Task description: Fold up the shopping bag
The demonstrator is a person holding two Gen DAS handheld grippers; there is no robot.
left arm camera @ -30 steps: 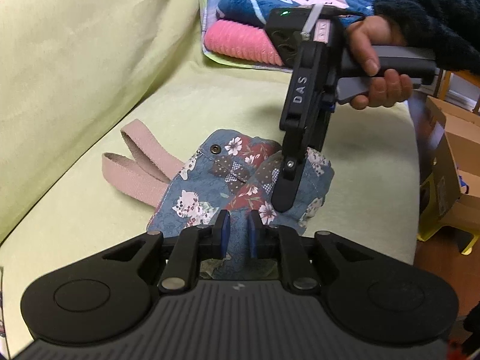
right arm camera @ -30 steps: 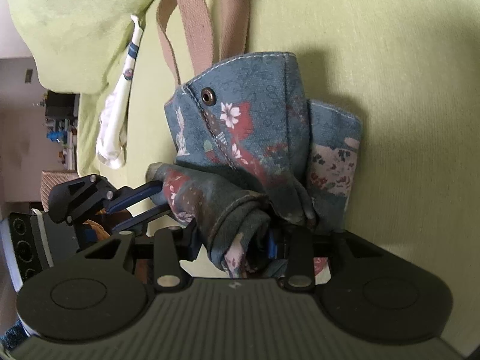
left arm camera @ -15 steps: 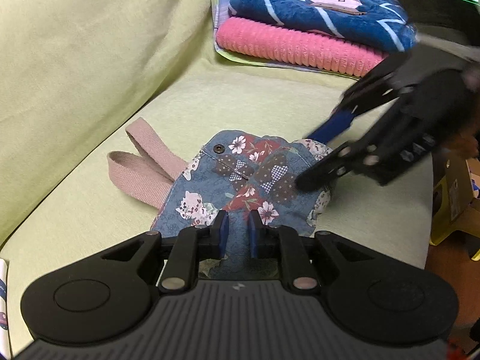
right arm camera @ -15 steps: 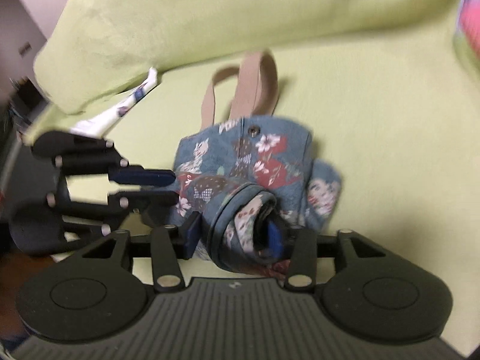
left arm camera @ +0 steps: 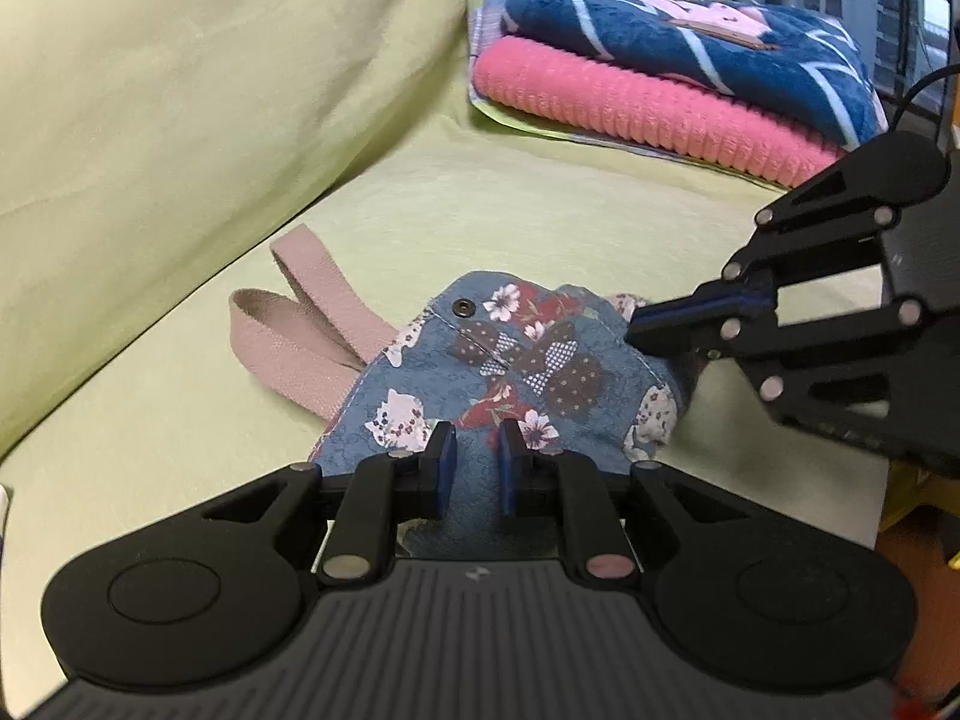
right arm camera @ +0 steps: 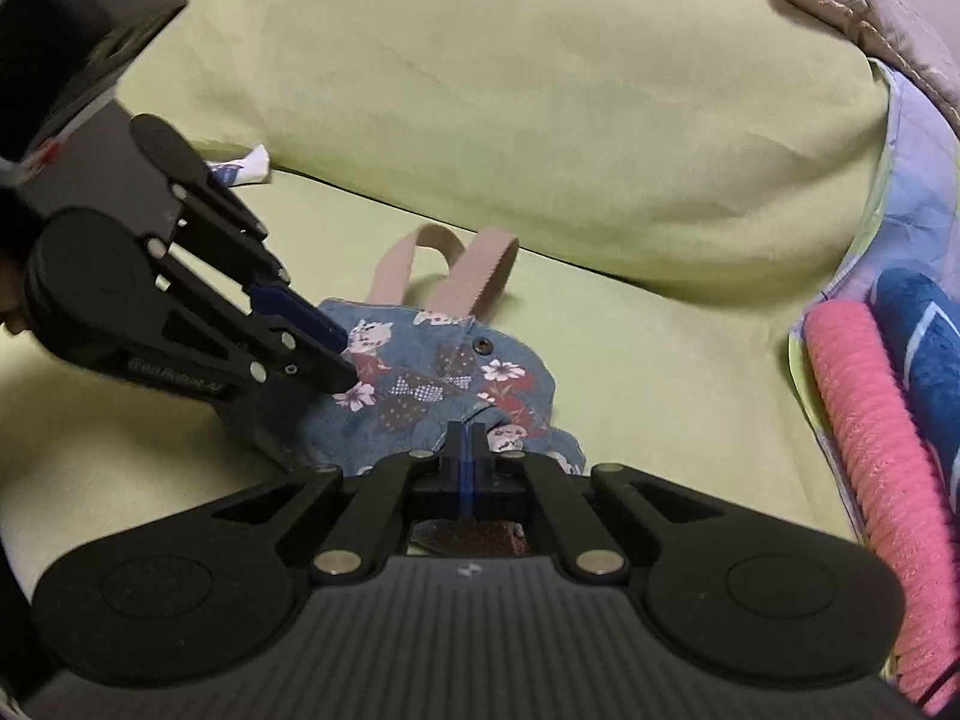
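The blue floral shopping bag (left arm camera: pixel 510 372) lies folded small on the green sofa seat, its pink handles (left arm camera: pixel 300 330) sticking out to the far left. It also shows in the right wrist view (right arm camera: pixel 444 384) with the handles (right arm camera: pixel 444 264) behind it. My left gripper (left arm camera: pixel 473 465) is slightly open over the bag's near edge, holding nothing; it shows from the side in the right wrist view (right arm camera: pixel 336 360). My right gripper (right arm camera: pixel 465 444) is shut and empty at the bag's near edge; in the left wrist view (left arm camera: pixel 648 333) its tips touch the bag's right side.
A green back cushion (right arm camera: pixel 540 120) rises behind the seat. Folded pink (left arm camera: pixel 648 114) and blue (left arm camera: pixel 690 42) blankets are stacked at the seat's far end. A white printed cloth (right arm camera: pixel 243 168) is tucked by the cushion. The seat's edge drops off at the right (left arm camera: pixel 864 516).
My right gripper let go of the bunched bag fabric, swung round to a low side-on pose and closed empty. The bag now lies flatter. My left gripper stayed put.
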